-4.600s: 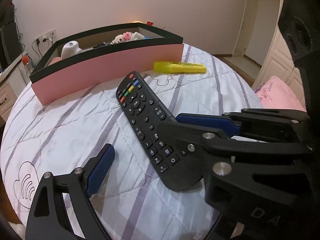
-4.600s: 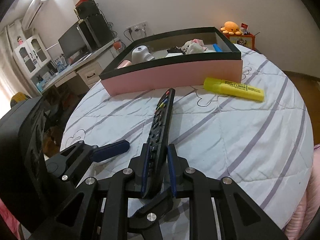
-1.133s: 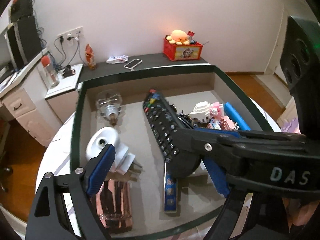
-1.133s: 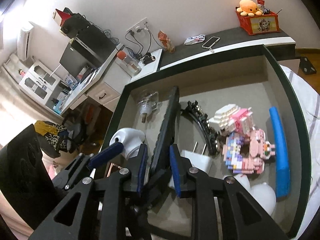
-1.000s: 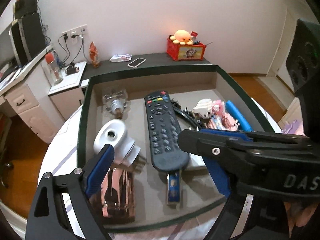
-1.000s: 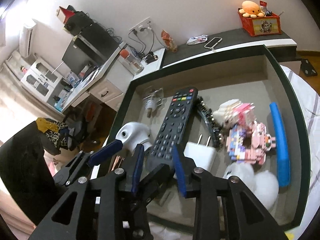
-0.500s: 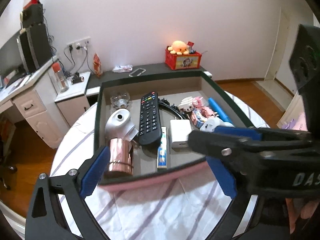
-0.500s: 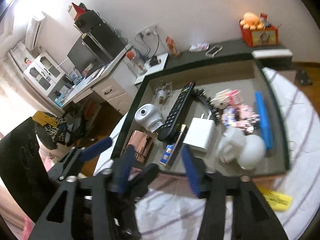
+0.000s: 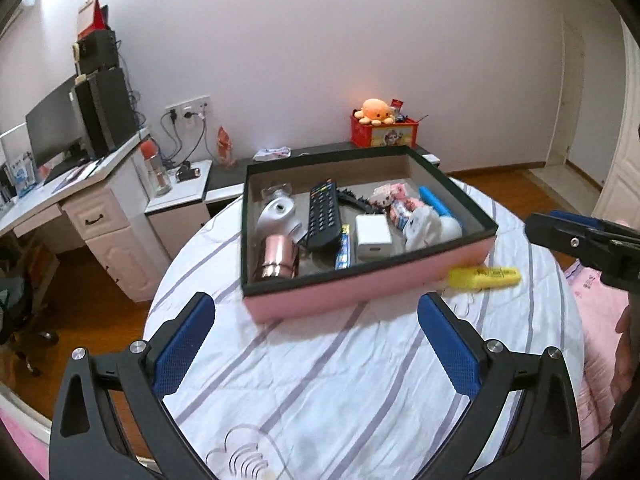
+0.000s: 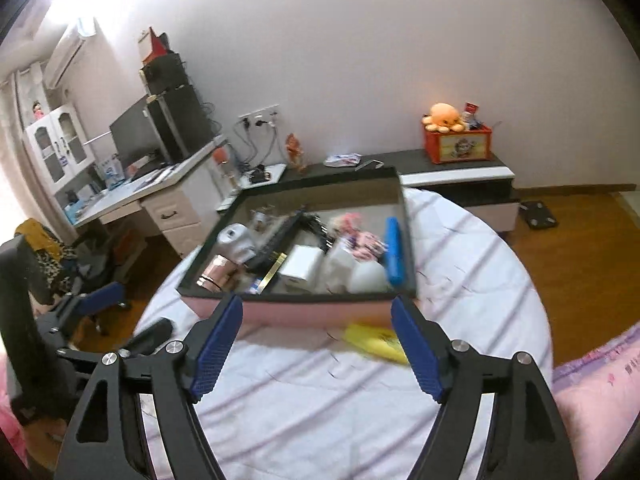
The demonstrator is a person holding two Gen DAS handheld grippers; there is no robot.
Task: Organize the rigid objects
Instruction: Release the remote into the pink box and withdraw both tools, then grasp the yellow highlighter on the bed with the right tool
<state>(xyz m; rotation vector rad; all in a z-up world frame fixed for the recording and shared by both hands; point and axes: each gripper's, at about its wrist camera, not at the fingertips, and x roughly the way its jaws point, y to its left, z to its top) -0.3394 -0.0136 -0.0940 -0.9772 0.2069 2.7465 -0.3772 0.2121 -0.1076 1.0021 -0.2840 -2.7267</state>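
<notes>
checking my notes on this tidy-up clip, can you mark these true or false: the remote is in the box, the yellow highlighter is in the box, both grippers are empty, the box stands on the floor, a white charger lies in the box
1. The remote lies inside the box. True.
2. The yellow highlighter is in the box. False: it lies on the striped cover outside, against the box's pink front wall.
3. Both grippers are empty. True: the left gripper and the right gripper stand open with nothing between their pads; the right one's jaws have just been opening.
4. The box stands on the floor. False: it rests on the round striped cover.
5. A white charger lies in the box. True.
</notes>
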